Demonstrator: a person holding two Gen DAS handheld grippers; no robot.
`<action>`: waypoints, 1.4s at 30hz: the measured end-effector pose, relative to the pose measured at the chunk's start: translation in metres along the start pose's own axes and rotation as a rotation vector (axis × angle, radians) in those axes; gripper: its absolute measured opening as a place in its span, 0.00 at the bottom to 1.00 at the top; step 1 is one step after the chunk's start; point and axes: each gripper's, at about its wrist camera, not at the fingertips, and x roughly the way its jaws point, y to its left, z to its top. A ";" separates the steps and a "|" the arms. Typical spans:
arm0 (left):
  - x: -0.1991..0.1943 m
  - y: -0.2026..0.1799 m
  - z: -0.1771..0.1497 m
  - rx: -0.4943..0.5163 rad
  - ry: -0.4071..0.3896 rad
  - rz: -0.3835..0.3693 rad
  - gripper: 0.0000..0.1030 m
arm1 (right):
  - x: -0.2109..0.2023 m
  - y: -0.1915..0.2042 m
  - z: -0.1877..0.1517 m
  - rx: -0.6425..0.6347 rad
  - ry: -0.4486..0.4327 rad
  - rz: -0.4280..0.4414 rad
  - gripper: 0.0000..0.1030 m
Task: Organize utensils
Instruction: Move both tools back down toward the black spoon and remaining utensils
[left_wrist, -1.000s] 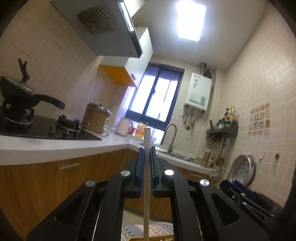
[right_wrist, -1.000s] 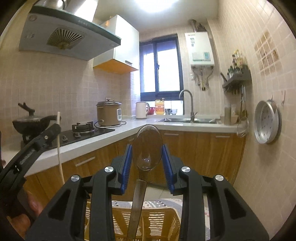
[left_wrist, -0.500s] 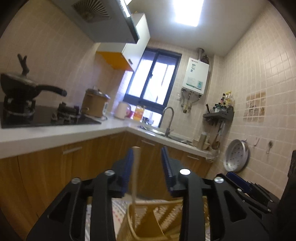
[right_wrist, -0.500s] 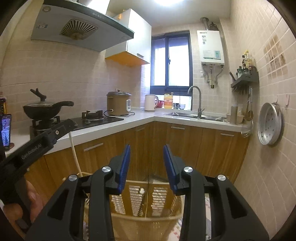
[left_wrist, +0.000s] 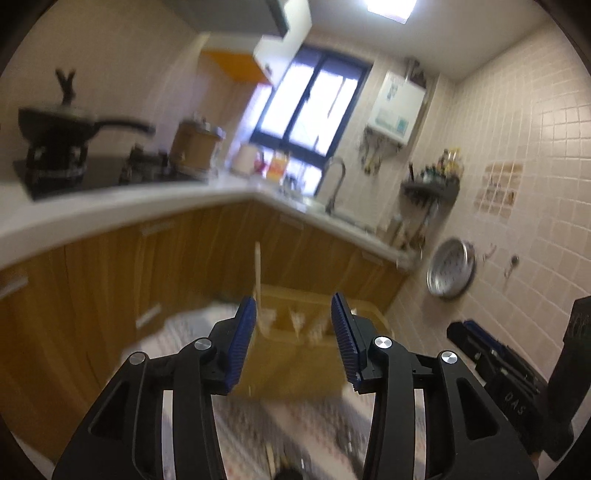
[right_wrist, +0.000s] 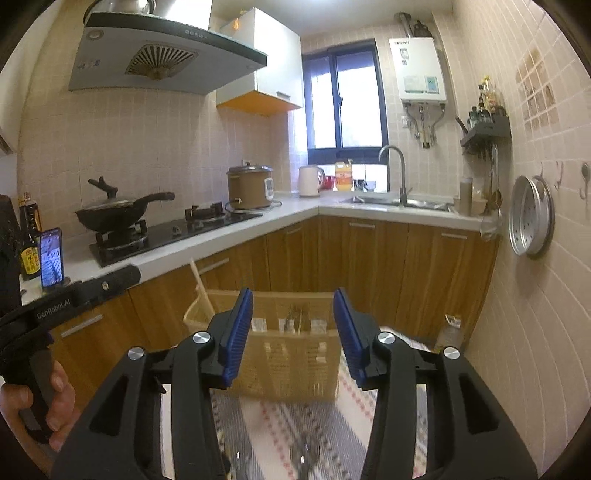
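Observation:
A yellow slotted basket (right_wrist: 295, 369) stands on a striped cloth (right_wrist: 295, 424). A pale stick (right_wrist: 199, 282) leans out of its left corner, and metal utensils (right_wrist: 295, 317) stand inside. My right gripper (right_wrist: 293, 338) hovers just short of the basket, its jaws opening with nothing between them. More cutlery (right_wrist: 304, 454) lies on the cloth below it. In the blurred left wrist view, my left gripper (left_wrist: 293, 343) also faces the basket (left_wrist: 295, 369), jaws opening and empty, with the pale stick (left_wrist: 257, 280) upright beyond its left pad. A hand (right_wrist: 37, 398) holds the left gripper's handle.
Wooden cabinets (right_wrist: 369, 258) run behind the basket under a white counter (right_wrist: 295, 210). On the counter are a wok (right_wrist: 114, 212) on the stove, a rice cooker (right_wrist: 251, 186), a kettle (right_wrist: 310, 181) and a phone (right_wrist: 51, 256). A metal steamer tray (right_wrist: 530, 218) hangs on the right wall.
The left gripper let go of the pale stick and the right gripper let go of a spoon; both now stand in the basket. Both grippers opened and drew back.

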 end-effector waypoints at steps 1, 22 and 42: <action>0.001 0.002 -0.007 -0.006 0.048 -0.010 0.39 | -0.001 -0.001 -0.004 0.007 0.030 0.006 0.41; 0.049 0.031 -0.153 0.127 0.618 0.024 0.32 | 0.067 -0.004 -0.122 0.096 0.607 0.219 0.34; 0.049 -0.007 -0.174 0.308 0.519 0.172 0.30 | 0.091 0.037 -0.143 -0.090 0.721 0.213 0.24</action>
